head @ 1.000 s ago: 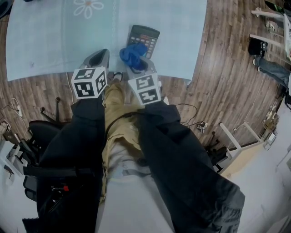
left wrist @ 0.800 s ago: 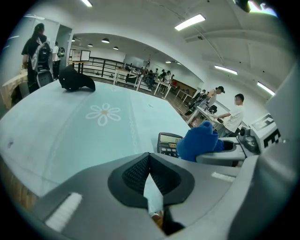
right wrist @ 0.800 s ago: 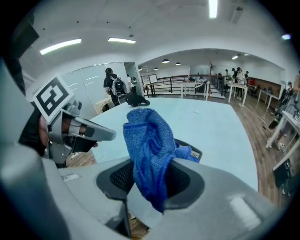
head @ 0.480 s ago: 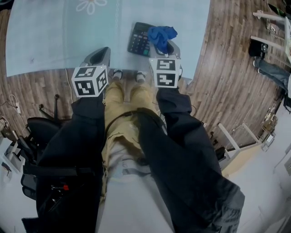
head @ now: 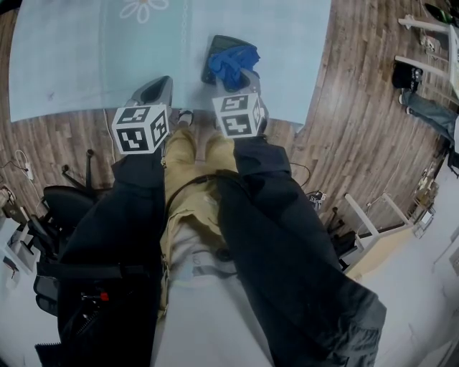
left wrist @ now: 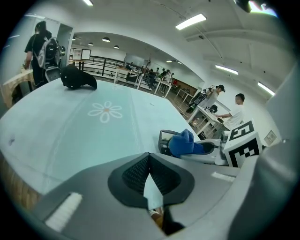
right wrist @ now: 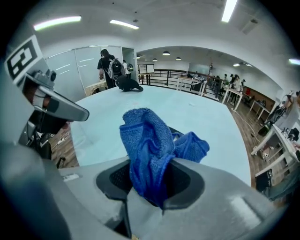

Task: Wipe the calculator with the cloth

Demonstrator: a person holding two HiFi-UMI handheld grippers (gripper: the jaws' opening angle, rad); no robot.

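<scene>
The dark calculator point(head: 217, 46) lies on the pale blue table point(head: 86, 64) near its front edge, and its lower right part is hidden under the blue cloth point(head: 233, 62). My right gripper point(head: 241, 77) is shut on the cloth and holds it down on the calculator. In the right gripper view the cloth point(right wrist: 149, 145) bulges out of the jaws and hides most of the calculator point(right wrist: 177, 133). My left gripper point(head: 153, 92) hovers over the table edge to the left, shut and empty. From the left gripper view the calculator point(left wrist: 164, 140), cloth point(left wrist: 185, 142) and right gripper point(left wrist: 212, 151) sit to the right.
A flower print point(head: 140, 9) marks the table's far side. A black bag point(left wrist: 78, 77) rests at the far end of the table. A black chair point(head: 61, 208) stands on the wooden floor at my left. White furniture point(head: 373, 222) stands at my right. People stand in the background.
My right gripper swept the cloth to the right over the calculator, then back to the left. The left gripper has stayed where it was.
</scene>
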